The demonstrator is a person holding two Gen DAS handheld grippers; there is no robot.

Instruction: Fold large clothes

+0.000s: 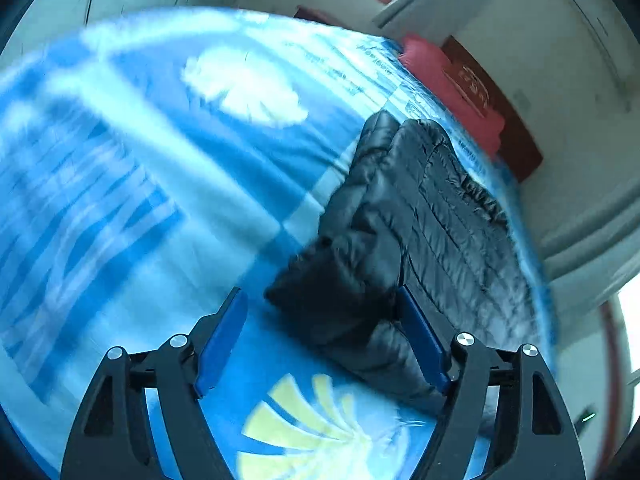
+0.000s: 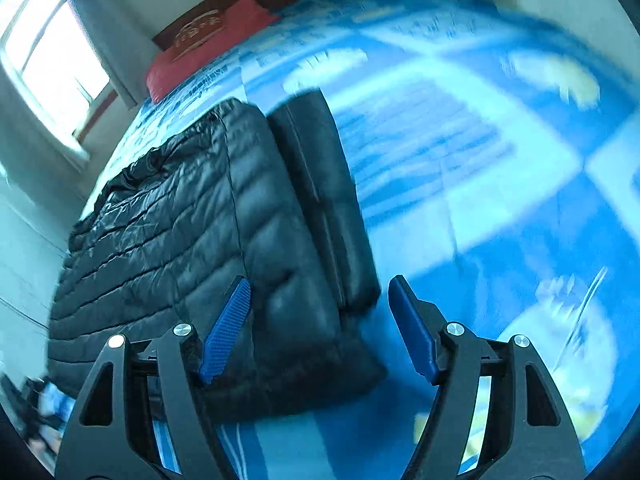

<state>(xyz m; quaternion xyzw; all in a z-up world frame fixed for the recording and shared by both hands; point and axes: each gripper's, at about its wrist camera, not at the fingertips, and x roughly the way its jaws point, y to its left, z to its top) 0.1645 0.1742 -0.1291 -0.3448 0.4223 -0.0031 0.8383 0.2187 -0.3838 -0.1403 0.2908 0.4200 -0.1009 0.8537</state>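
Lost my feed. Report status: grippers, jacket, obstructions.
Left gripper open, nothing held. Right gripper open, nothing held. Black puffer jacket flat on blue bedspread, one side folded in. Red pillow at headboard, apart from jacket.

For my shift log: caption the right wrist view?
Open right claw above folded black jacket on blue bedspread.

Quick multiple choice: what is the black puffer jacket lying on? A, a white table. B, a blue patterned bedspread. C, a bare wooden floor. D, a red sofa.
B: the jacket lies on a blue bedspread with pale leaf and stripe prints, seen around it in both wrist views; both claws, left and right, are open above it.
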